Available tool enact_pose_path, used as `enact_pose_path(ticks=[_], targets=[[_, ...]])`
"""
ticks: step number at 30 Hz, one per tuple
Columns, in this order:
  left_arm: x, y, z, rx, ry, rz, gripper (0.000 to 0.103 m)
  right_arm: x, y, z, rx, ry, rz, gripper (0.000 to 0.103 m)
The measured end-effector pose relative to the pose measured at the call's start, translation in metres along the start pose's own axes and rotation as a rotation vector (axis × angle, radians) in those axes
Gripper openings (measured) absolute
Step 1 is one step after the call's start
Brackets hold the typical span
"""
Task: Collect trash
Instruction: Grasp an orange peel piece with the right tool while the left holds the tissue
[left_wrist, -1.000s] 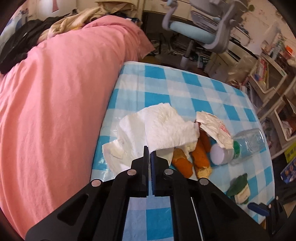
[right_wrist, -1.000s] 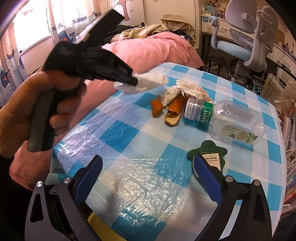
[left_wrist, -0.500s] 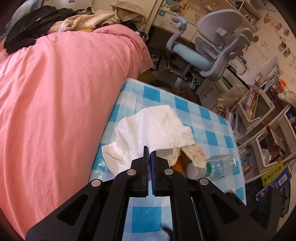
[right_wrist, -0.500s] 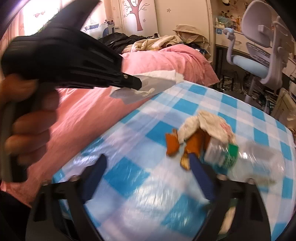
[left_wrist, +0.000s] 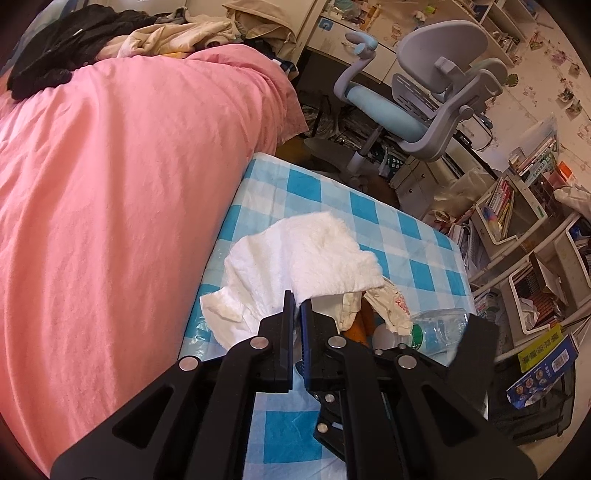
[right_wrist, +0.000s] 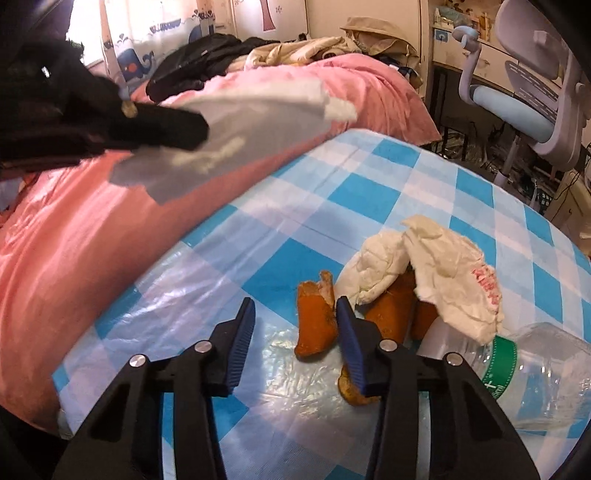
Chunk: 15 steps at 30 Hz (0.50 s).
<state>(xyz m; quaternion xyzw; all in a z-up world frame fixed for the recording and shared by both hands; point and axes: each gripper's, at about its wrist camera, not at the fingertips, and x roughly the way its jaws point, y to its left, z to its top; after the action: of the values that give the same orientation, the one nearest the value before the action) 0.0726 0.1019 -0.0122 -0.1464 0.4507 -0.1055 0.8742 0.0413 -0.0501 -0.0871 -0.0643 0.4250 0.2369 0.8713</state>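
My left gripper is shut on a white paper towel, which hangs off the checked table. In the right wrist view, that left gripper and the paper towel are blurred at the upper left. My right gripper is low over the table, jaws closing. An orange peel piece lies between its fingers, close to the right pad; the left pad stands clear of it. More peel pieces, a crumpled white wrapper and an empty plastic bottle lie just right of it.
A pink bedcover presses against the table's left edge, with clothes piled at its far end. A grey and blue office chair stands beyond the table. Shelves and bins of books crowd the right side.
My right gripper moved forward and down to the peel pile, and its jaws narrowed from wide to around one peel piece. My left gripper rose a little with the towel and rolled.
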Motion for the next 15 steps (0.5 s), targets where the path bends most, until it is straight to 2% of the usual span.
enact_pose_path(ticks=[1, 2, 3, 4, 8, 15], targets=[[0.0, -0.001, 0.0, 0.003, -0.001, 0.0, 0.003, -0.001, -0.002, 0.0, 0.008, -0.001, 0.0, 0.037], [-0.001, -0.001, 0.0, 0.005, -0.002, 0.001, 0.003, -0.002, -0.002, 0.0, 0.01, -0.003, -0.002, 0.032], [-0.002, -0.002, 0.0, 0.008, -0.003, 0.002, 0.003, -0.003, -0.003, -0.001, 0.006, -0.002, -0.006, 0.023], [-0.002, -0.002, 0.0, 0.011, -0.004, 0.003, 0.003, -0.003, -0.004, -0.002, 0.006, 0.002, -0.004, 0.02], [-0.007, -0.003, -0.002, 0.016, -0.012, 0.005, 0.003, -0.013, 0.001, -0.004, -0.011, -0.002, 0.018, 0.02], [-0.016, -0.009, -0.012, 0.046, -0.014, 0.007, 0.003, -0.055, 0.016, -0.013, -0.03, -0.048, 0.053, 0.02]])
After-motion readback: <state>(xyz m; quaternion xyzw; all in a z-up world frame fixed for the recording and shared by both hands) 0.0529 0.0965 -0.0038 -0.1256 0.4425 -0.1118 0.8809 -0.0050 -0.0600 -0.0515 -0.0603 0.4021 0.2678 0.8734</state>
